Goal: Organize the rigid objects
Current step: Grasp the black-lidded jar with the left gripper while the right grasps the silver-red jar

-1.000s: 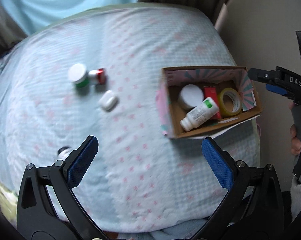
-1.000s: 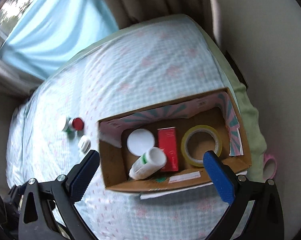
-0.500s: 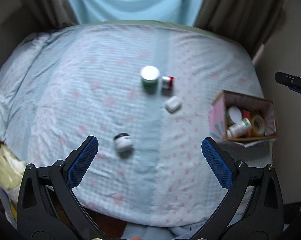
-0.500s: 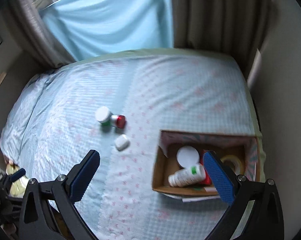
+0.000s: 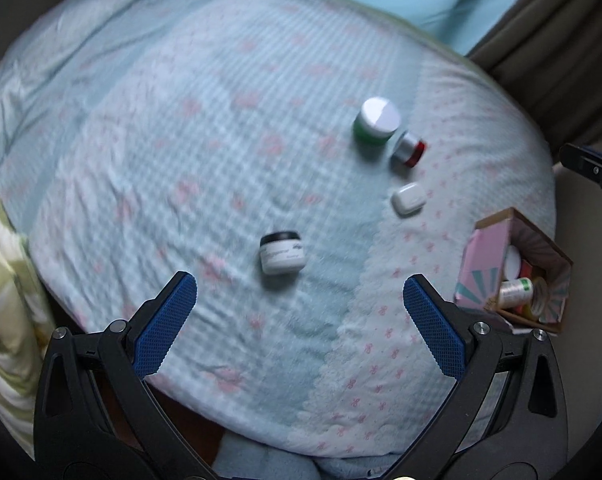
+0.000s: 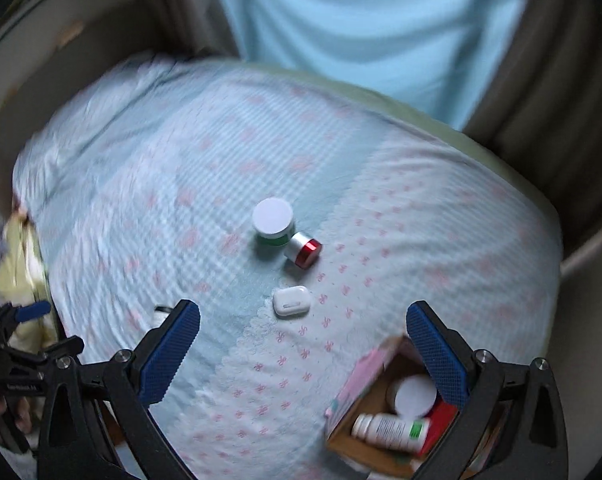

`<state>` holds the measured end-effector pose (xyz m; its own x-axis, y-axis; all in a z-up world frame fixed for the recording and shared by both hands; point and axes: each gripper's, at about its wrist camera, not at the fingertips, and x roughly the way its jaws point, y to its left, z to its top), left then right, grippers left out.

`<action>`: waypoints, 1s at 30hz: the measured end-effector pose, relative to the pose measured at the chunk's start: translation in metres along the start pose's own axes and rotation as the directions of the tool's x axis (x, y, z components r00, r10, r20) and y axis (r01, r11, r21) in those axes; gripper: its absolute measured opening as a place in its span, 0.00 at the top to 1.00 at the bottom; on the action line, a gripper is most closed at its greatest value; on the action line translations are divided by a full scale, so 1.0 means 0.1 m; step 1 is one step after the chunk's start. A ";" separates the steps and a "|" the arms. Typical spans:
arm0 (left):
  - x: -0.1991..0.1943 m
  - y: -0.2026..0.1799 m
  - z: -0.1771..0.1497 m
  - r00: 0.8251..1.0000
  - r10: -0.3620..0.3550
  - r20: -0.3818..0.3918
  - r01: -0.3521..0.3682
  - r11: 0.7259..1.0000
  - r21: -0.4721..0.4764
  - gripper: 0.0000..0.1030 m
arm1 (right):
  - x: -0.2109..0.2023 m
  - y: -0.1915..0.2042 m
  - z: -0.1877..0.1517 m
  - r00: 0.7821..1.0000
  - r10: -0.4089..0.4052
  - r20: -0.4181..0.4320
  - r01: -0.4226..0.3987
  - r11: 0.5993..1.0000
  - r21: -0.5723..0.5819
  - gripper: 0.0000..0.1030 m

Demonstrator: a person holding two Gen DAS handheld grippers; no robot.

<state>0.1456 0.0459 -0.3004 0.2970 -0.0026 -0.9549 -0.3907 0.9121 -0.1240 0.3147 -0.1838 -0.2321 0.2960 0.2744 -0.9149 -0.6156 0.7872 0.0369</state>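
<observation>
With its jaws wide and empty, the left gripper (image 5: 300, 300) hung just short of the small jar (image 5: 282, 252) on the bed (image 5: 181, 140), best straddled squarely before closing.

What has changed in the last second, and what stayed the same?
Both grippers swung away from the cardboard box toward the loose items; the left gripper now faces the black-lidded jar. Nothing was gripped or released. The right gripper stays open, and the items lie unmoved.
</observation>
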 end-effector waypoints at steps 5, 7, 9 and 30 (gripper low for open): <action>0.55 0.14 0.01 0.998 0.009 -0.060 -0.016 0.993 -0.115 0.00 | 0.65 0.10 0.22 0.995 0.020 -0.093 -0.038 0.981 -0.192 0.00; 0.79 0.21 0.01 0.997 0.002 -0.080 -0.016 0.985 -0.172 0.00 | 0.89 0.15 0.27 0.992 0.024 -0.125 -0.056 0.965 -0.255 0.00; 1.01 0.27 0.01 0.996 -0.015 -0.091 -0.007 0.974 -0.228 0.00 | 1.18 0.19 0.33 0.987 0.022 -0.161 -0.074 0.944 -0.323 0.00; 2.20 0.34 0.04 0.983 -0.004 -0.185 -0.053 0.952 -0.300 0.20 | 2.94 0.16 0.38 0.919 -0.093 -0.382 -0.150 0.815 -0.560 0.06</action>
<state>0.2013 0.0775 -0.5138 0.1318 -0.0817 -0.9879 -0.6497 0.7456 -0.1483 0.4196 -0.0691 -0.4855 0.0502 -0.0324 -0.9982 -0.9549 0.2912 -0.0575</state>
